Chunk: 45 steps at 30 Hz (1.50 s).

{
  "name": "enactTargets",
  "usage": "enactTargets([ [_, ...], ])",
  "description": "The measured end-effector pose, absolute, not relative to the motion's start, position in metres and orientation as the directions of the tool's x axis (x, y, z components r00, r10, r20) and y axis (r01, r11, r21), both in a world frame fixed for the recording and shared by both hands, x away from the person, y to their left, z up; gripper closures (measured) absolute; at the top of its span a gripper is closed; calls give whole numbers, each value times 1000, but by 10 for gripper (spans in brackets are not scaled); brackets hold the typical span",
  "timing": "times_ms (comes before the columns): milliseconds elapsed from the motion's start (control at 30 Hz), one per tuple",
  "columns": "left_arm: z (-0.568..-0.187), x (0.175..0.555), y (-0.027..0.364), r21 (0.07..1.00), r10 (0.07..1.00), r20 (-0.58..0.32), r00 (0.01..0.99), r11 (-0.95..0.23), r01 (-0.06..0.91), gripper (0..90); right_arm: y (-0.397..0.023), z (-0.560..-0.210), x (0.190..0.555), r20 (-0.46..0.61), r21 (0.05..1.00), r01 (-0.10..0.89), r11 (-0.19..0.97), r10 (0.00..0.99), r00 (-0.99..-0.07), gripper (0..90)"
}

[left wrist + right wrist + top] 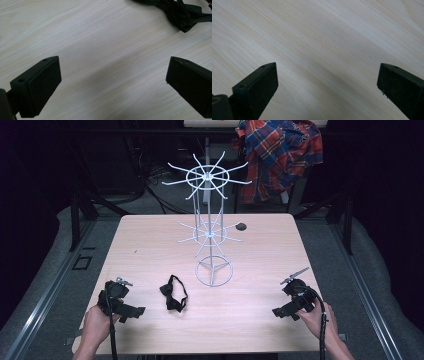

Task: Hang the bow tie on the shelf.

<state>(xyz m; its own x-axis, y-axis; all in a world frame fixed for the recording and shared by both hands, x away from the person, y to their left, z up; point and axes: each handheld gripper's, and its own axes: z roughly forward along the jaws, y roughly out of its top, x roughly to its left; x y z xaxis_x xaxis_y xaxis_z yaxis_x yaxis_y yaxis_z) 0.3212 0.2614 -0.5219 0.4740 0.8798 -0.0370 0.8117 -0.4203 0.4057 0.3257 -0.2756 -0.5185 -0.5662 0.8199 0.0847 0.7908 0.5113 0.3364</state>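
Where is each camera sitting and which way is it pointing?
High view: above the person's side, looking forward and down at the table, wire rack and black strap; both hands and the left claw and right claw show.
Left gripper view: on the left claw, facing the tabletop; open jaws, strap at top.
Right gripper view: on the right claw, facing bare wood; open jaws.
Shared: the strap, in the high and left views.

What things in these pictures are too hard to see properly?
- Black strap thing: high view, too small to tell what it is; left gripper view, cut off by the top edge.
- Dark round spot on the table: high view, too small to tell hole or object.
- Plaid shirt: high view, cut off by the top edge.
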Motion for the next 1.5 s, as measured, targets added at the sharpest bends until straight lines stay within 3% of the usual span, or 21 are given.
enactTargets([
  [667, -514, 320, 258, 461, 877, -6, 480, -423, 780, 0, -272, -522, 325, 119, 318, 803, 504, 819, -561, 35],
  [1367, -502, 317, 251, 546, 881, -39, 472, -377, 748, 0, -264, -523, 324, 131, 295, 791, 535, 798, -589, 11],
  [1500, -498, 319, 245, 587, 864, -115, 490, -338, 736, 0, -263, -524, 325, 121, 288, 790, 541, 798, -590, 0],
])
